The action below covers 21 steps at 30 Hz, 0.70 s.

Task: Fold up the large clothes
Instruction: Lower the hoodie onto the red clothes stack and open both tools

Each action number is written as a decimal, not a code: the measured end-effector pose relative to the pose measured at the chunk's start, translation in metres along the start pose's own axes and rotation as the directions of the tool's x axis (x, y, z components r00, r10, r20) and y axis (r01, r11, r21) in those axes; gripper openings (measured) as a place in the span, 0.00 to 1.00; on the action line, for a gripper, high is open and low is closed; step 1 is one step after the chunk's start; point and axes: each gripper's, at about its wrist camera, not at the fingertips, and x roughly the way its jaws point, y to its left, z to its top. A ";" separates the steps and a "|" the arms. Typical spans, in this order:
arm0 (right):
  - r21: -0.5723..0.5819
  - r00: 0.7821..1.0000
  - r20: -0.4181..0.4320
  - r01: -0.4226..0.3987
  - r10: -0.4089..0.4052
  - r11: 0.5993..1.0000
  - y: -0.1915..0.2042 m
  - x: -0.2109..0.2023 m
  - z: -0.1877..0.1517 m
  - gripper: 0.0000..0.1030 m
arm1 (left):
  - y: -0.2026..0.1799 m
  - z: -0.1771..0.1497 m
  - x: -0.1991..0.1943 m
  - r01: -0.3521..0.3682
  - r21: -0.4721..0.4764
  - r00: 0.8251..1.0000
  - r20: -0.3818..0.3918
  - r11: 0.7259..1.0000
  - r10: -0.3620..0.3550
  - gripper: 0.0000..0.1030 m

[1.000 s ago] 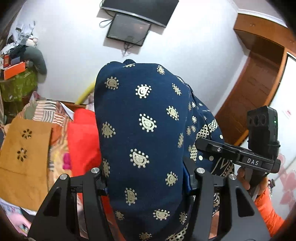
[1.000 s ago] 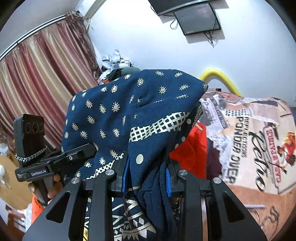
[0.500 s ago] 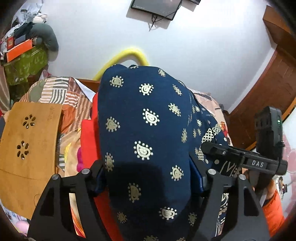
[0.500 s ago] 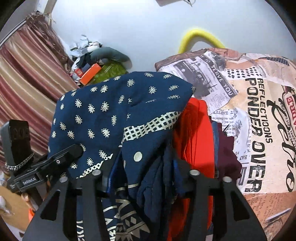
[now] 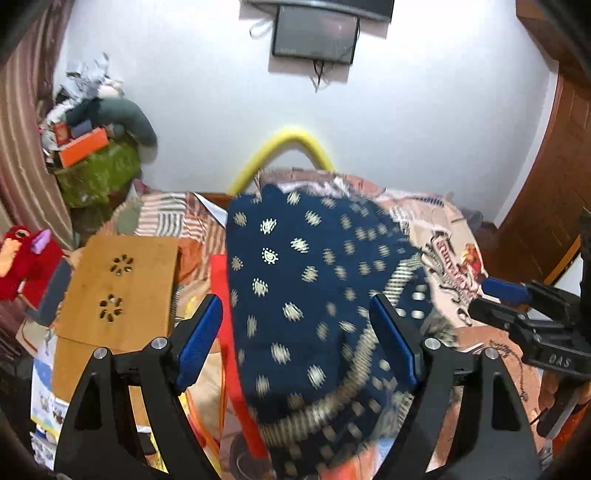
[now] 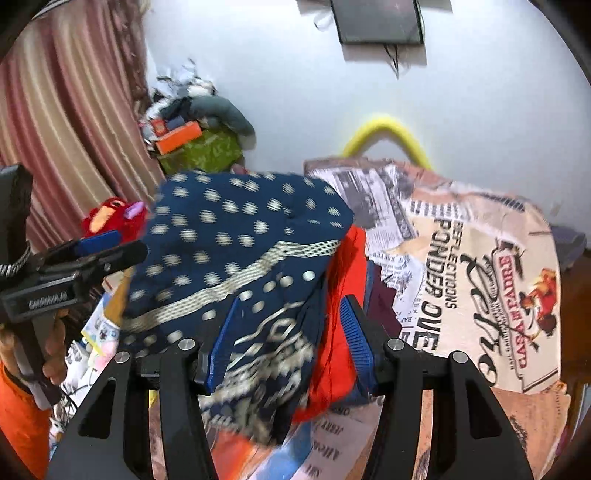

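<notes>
bedroom, printed bedspread (image 6: pixel 480 280) under everything. near: left gripper (image 5: pixel 295 332) jaws spread wide, nothing pinched; right gripper (image 6: pixel 291 328) also spread, cloth between the pads but not clamped. navy patterned garment (image 5: pixel 306 280) lies heaped on the bed over an orange-red cloth (image 6: pixel 343 295). left view only: wooden lap board (image 5: pixel 118 288) beside the pile, door at right. right view only: striped curtain (image 6: pixel 66 122). far: yellow tube (image 5: pixel 284 147), wall screen (image 5: pixel 316 35).
</notes>
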 end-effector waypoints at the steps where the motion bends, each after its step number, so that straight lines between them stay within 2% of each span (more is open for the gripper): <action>1: -0.008 1.000 0.026 0.003 -0.003 1.000 0.004 -0.013 -0.002 0.50 | -0.004 -0.002 -0.019 -0.011 0.002 0.999 0.033 1.000 0.011 0.78; 5: -0.054 0.986 0.167 0.005 0.004 0.999 0.024 -0.078 -0.014 0.50 | -0.024 -0.017 -0.095 -0.036 0.036 0.984 0.178 0.999 0.029 0.78; 8: -0.072 0.960 0.280 -0.014 0.033 0.997 0.038 -0.129 -0.026 0.50 | -0.045 -0.038 -0.154 -0.069 0.078 0.955 0.294 0.995 0.043 0.79; 10: -0.091 0.943 0.329 -0.028 0.057 0.995 0.048 -0.157 -0.037 0.50 | -0.062 -0.061 -0.197 -0.086 0.104 0.924 0.381 0.991 0.040 0.79; 12: -0.099 0.916 0.393 -0.042 0.078 0.994 0.056 -0.184 -0.053 0.50 | -0.077 -0.081 -0.229 -0.086 0.114 0.896 0.444 0.990 0.027 0.79; 13: -0.107 0.905 0.417 -0.042 0.083 0.993 0.061 -0.196 -0.061 0.50 | -0.086 -0.097 -0.249 -0.081 0.122 0.876 0.482 0.989 0.012 0.80; 19: -0.167 0.827 0.542 -0.069 0.150 0.984 0.089 -0.253 -0.116 0.50 | -0.122 -0.165 -0.317 -0.091 0.105 0.778 0.629 0.990 0.005 0.80; 21: -0.170 0.804 0.574 -0.067 0.154 0.983 0.094 -0.264 -0.132 0.50 | -0.127 -0.179 -0.328 -0.071 0.094 0.766 0.642 0.993 -0.006 0.80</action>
